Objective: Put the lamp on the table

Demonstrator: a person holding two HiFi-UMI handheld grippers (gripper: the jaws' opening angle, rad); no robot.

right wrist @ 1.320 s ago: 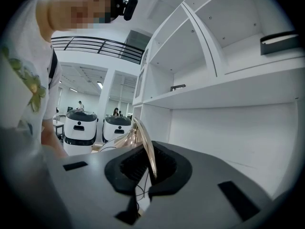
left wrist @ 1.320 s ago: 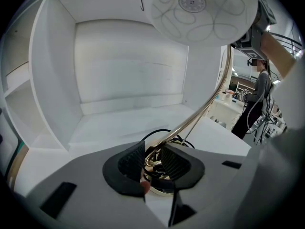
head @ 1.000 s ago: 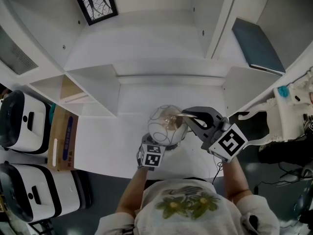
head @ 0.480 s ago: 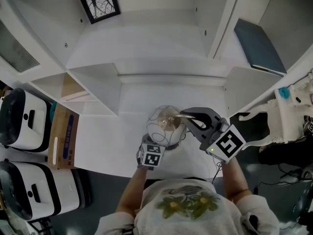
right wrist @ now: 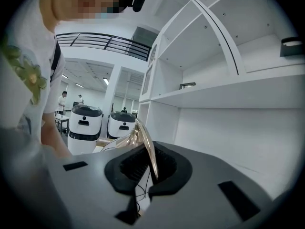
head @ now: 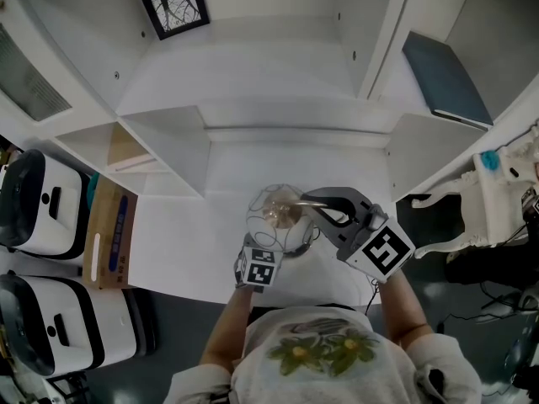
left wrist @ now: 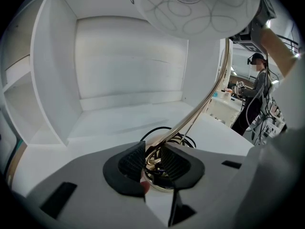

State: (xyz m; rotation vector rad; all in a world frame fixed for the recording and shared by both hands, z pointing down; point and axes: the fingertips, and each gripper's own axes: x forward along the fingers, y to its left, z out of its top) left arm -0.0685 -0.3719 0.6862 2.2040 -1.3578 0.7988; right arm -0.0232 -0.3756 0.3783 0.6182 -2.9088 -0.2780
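Left gripper (left wrist: 153, 159) clamped on base end of the gold curved-stem lamp with pale globe shade (head: 278, 215); right gripper (right wrist: 151, 170) shut on stem higher up, nearer shade. From left jaws, stem's long axis climbs up & right, arcing to shade overhead. Base sits just under left jaws, low over white table (head: 177, 251); touching or not, can't tell.

Lamp (head: 276, 219) over white table (head: 194, 244), right tongs (head: 310, 199) pinching its stem

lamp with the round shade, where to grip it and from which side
Grip the thin brass stem, not the shade, which is too wide and round for jaws. The left gripper is shut on the stem low down, from the table's near edge; the right gripper pinches it higher, from the right.
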